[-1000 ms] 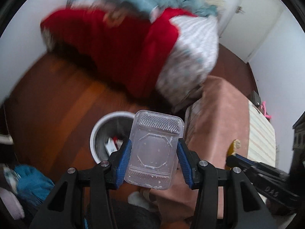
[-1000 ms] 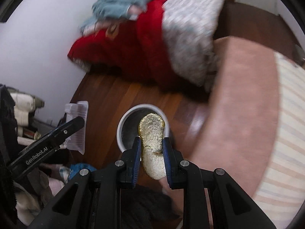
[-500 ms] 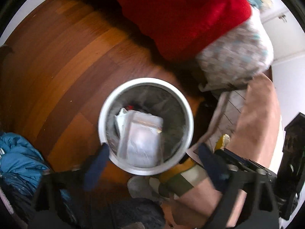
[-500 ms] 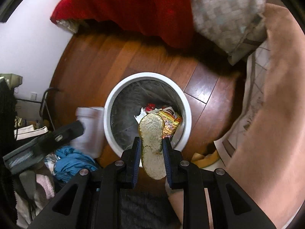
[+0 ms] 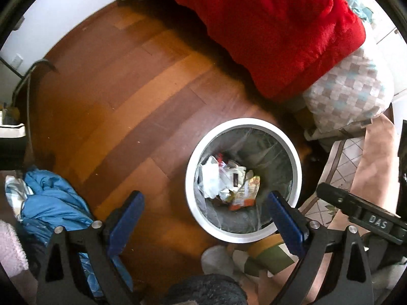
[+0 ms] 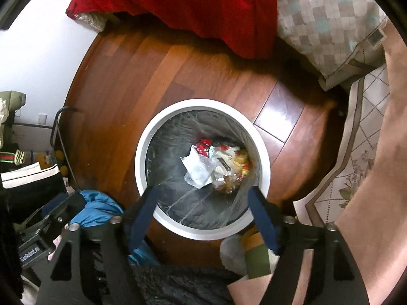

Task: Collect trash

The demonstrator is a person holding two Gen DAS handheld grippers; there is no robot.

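One white round trash bin (image 6: pixel 201 103) stands on the wooden floor (image 5: pixel 132 106), holding crumpled wrappers (image 6: pixel 216 167). Two grippers hover above: the left gripper (image 5: pixel 204 216) gapes wide, empty; the right gripper (image 6: pixel 203 212) is opening, nothing between its jaws.

Glossy wood floor (image 6: pixel 193 58), plastic-lined white bin (image 6: pixel 142 152), plush red blanket (image 5: pixel 279 25), crinkled wrappers (image 6: pixel 216 167)

I am looking at a white-rimmed bin (image 6: pixel 142 162) lined in grey, a red blanket (image 5: pixel 279 25), a checked beige-and-pale-blue quilt (image 6: pixel 325 17), a reddish-brown plank floor (image 5: pixel 127 96), crumpled blue cloth (image 5: pixel 53 203), and blue pads on my black fingers (image 5: pixel 126 218).
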